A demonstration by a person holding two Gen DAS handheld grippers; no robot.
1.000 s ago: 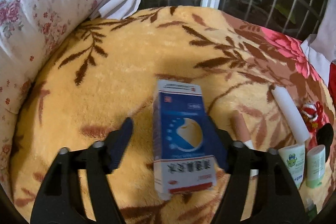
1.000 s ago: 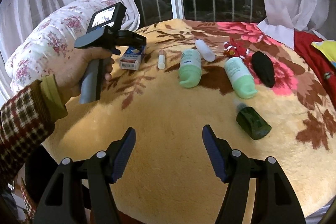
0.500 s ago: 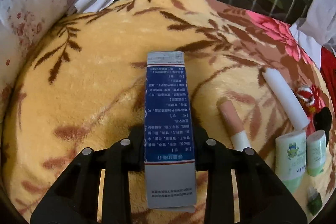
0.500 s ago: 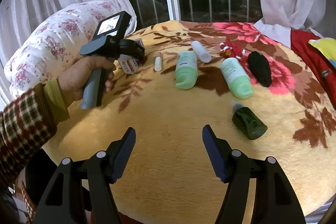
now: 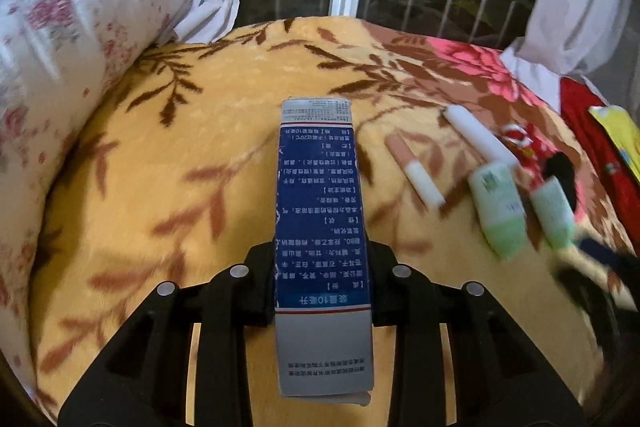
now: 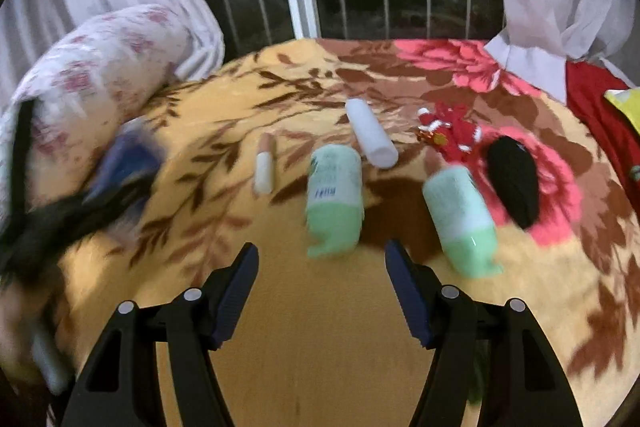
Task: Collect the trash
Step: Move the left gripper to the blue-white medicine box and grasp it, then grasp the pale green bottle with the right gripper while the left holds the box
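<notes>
**Blue carton clamped in the left gripper, right gripper wide apart above the blanket**

The left gripper [image 5: 323, 281] is closed on a blue and grey medicine carton [image 5: 322, 227], which is pinched at its sides by both fingers and is pointed forward along them, its printed panel turned up. The carton is seen raised above the yellow leaf-patterned blanket [image 5: 180, 187]; whether its far end touches the fabric cannot be told. To the right of this gripper a pink-and-white tube [image 5: 414, 171], a white cylinder [image 5: 480, 137] and two pale green bottles [image 5: 498, 211] are laid on the blanket.

The right gripper [image 6: 322, 293] is held with its jaws spread wide and nothing between them. Just ahead of its fingertips one green bottle [image 6: 334, 203] is found, and a second [image 6: 460, 215] ahead to the right. Further ahead the white cylinder [image 6: 371, 139] and the small tube [image 6: 265, 167] are seen, with a red ornament [image 6: 450, 133] and a black object [image 6: 514, 183] off to the right. The left gripper is glimpsed as a dark blur at far left.
</notes>
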